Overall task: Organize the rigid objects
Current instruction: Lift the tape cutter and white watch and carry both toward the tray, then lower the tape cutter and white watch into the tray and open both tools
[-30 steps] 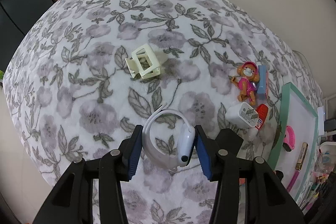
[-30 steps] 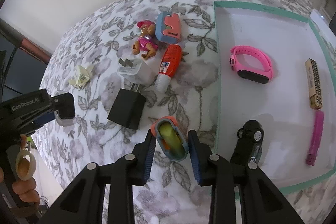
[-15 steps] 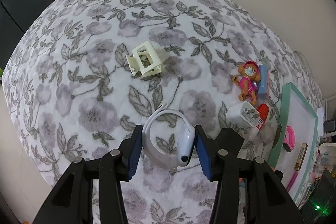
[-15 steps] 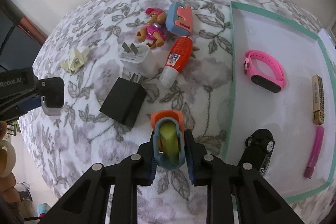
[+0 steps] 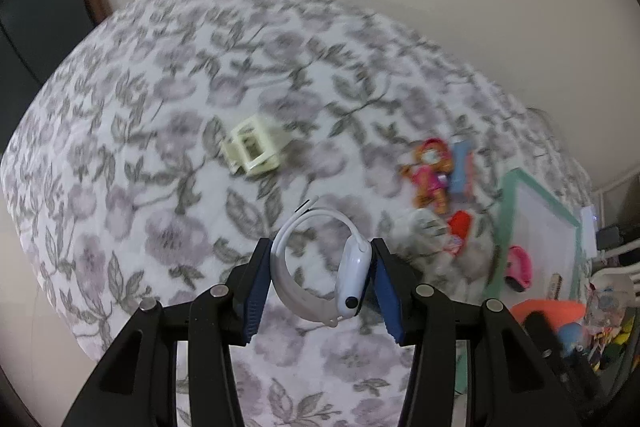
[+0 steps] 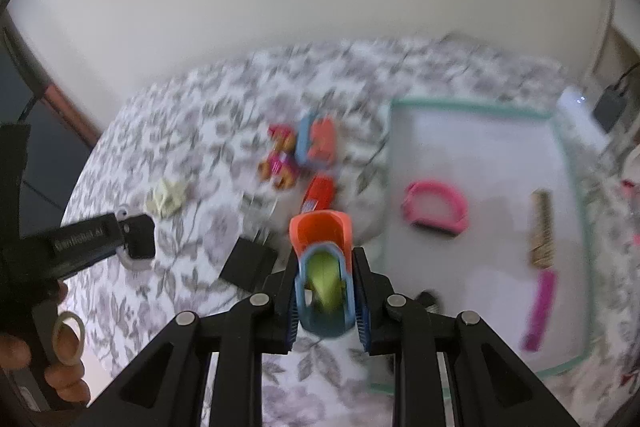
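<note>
Left gripper (image 5: 322,277): part open, clamped on a white smartwatch (image 5: 320,263), held above the floral bedspread (image 5: 120,187).
Right gripper (image 6: 329,297): jaws just closed tight on the orange-and-blue toy (image 6: 323,267).
Change: both grippers have lifted their items off the bedspread.
Tray (image 6: 472,103): green-rimmed, at the bedspread's right edge, holding a pink band (image 6: 436,207).
Meaning: both items look ready to carry to the tray.

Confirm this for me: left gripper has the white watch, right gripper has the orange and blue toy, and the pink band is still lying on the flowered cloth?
Not quite. In the right wrist view the pink band lies inside the green-edged tray, not on the flowered cloth. The rest holds.
</note>
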Demonstrator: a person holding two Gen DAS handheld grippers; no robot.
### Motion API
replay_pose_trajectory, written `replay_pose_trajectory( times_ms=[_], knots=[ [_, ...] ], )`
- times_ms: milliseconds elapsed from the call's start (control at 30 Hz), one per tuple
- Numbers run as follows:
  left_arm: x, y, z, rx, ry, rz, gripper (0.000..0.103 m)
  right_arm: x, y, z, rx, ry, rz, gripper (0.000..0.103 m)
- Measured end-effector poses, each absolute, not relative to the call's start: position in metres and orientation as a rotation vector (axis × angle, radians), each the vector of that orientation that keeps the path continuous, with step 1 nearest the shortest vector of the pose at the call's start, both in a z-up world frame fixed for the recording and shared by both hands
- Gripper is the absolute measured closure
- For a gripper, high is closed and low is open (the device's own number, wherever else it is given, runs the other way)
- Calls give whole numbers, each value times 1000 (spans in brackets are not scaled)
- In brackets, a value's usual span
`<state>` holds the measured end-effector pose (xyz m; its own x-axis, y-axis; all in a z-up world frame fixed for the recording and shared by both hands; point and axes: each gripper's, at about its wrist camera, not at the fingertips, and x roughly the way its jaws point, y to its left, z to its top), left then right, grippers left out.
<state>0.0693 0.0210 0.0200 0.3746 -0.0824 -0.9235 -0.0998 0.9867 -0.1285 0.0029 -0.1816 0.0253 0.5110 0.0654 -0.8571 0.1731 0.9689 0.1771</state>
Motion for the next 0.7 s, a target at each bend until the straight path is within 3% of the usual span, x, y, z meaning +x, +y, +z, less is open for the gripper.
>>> replay_pose_trajectory(
  times_ms=[300,700],
  knots=[
    [50,-62,41,-95,1137,-189,53,-11,-236,44,191,997,-235,80],
    [21,-154,22,59,1132,-349,53,-40,-316,31,457,966,-299,80]
  ],
)
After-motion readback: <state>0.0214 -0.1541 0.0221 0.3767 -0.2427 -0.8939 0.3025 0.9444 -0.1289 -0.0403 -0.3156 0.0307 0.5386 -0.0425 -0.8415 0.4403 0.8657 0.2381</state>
